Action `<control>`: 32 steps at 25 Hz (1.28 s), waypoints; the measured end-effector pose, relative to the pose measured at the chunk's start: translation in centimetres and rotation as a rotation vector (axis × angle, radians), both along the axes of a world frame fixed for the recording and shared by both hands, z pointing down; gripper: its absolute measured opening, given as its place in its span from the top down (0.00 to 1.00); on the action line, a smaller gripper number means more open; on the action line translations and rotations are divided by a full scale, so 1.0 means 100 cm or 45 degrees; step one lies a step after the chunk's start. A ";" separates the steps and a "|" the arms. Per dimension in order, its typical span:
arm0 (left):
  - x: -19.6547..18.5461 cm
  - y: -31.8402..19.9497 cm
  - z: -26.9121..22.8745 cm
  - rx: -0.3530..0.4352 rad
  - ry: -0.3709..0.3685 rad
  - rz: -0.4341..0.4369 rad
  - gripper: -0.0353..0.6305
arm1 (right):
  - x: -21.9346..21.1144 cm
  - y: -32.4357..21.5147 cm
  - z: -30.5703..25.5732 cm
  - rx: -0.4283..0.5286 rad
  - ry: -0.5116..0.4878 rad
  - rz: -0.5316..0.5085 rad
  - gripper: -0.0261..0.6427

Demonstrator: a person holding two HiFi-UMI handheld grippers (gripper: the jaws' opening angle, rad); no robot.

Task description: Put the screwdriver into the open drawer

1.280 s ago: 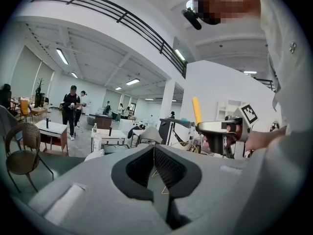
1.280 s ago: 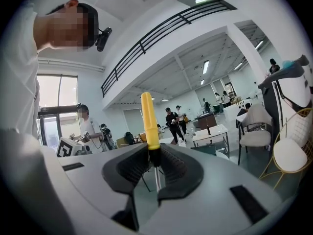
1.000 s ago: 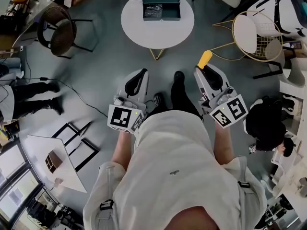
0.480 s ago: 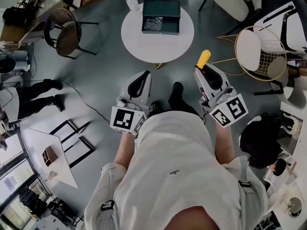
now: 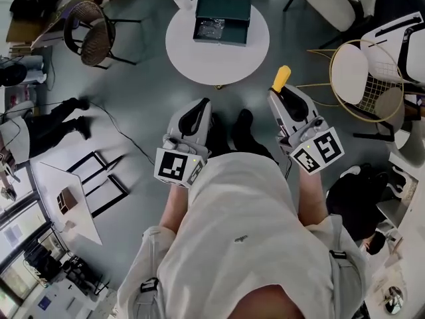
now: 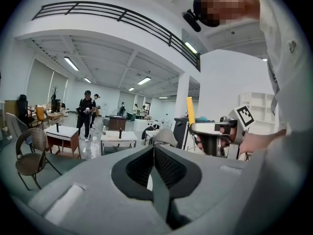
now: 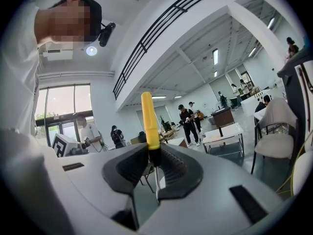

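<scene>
Desk point(image 5: 219, 62) and drawer point(image 5: 234, 10) now sit slightly nearer in the head view, though well apart from the tools. Right tool point(image 5: 279, 96) is clenched on the screwdriver point(image 5: 283, 79), its yellow handle projecting past the tips. Left tool point(image 5: 201, 105) is clenched and empty. The drawer stands open on the desk with a bag point(image 5: 211, 26) inside. Recommended: close in, come over the drawer, lower beside the bag, then release.

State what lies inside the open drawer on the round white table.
A crinkled, shiny packet lies in the drawer, toward its left. Whatever sits beneath the packet or under the dark green box top is covered.
</scene>
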State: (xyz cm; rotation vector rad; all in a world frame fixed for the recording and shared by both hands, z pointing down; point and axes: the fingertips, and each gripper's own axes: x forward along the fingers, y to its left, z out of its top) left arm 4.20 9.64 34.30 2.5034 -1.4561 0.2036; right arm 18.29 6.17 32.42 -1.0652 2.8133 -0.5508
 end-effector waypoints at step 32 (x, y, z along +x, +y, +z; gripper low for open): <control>-0.071 -0.147 -0.008 0.071 0.081 0.148 0.93 | -0.086 -0.119 -0.017 0.081 0.203 0.114 0.85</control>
